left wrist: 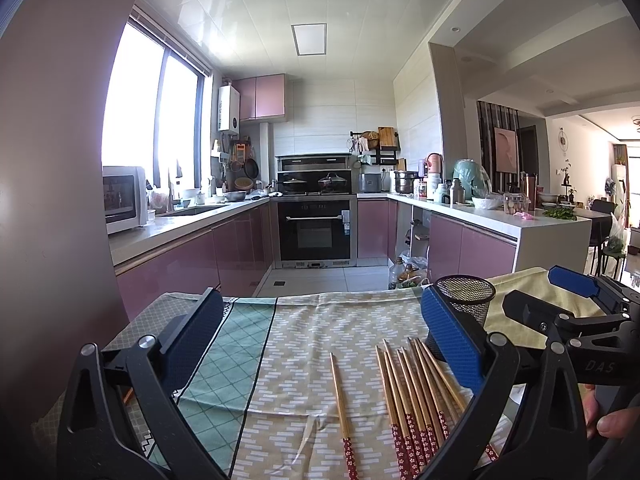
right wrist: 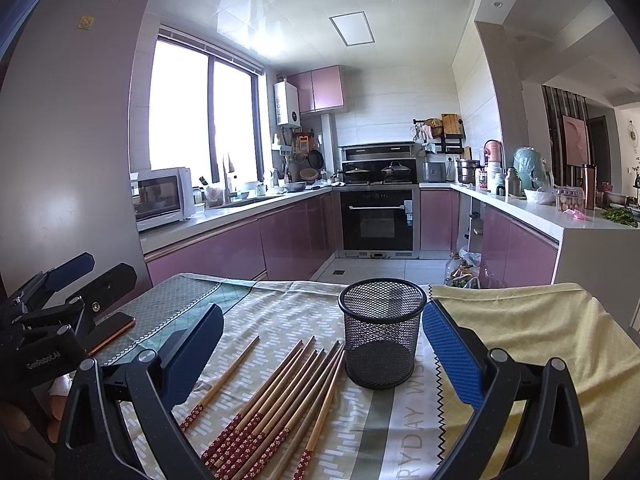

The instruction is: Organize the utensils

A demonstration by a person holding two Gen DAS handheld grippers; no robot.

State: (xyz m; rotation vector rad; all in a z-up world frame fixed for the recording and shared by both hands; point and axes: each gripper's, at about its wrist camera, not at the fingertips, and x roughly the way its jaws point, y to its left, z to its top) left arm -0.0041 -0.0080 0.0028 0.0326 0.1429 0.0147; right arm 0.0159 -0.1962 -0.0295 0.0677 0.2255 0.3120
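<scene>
Several wooden chopsticks with red patterned ends (right wrist: 280,392) lie in a loose bundle on the tablecloth, and one lone chopstick (right wrist: 220,380) rests left of them. An empty black mesh cup (right wrist: 380,332) stands upright just right of the bundle. My right gripper (right wrist: 323,312) is open above the table with the cup and the chopstick tips between its fingers, touching nothing. In the left wrist view my left gripper (left wrist: 320,300) is open over the lone chopstick (left wrist: 340,396) and the bundle (left wrist: 416,392). Its right finger partly hides the cup (left wrist: 466,300).
A patterned tablecloth (right wrist: 280,312) covers the table, with a yellow cloth (right wrist: 520,320) on its right part. A phone (right wrist: 112,330) lies at the left near the left gripper (right wrist: 104,268). The far table edge drops to the kitchen floor. A hand (left wrist: 612,420) holds the right gripper (left wrist: 536,296).
</scene>
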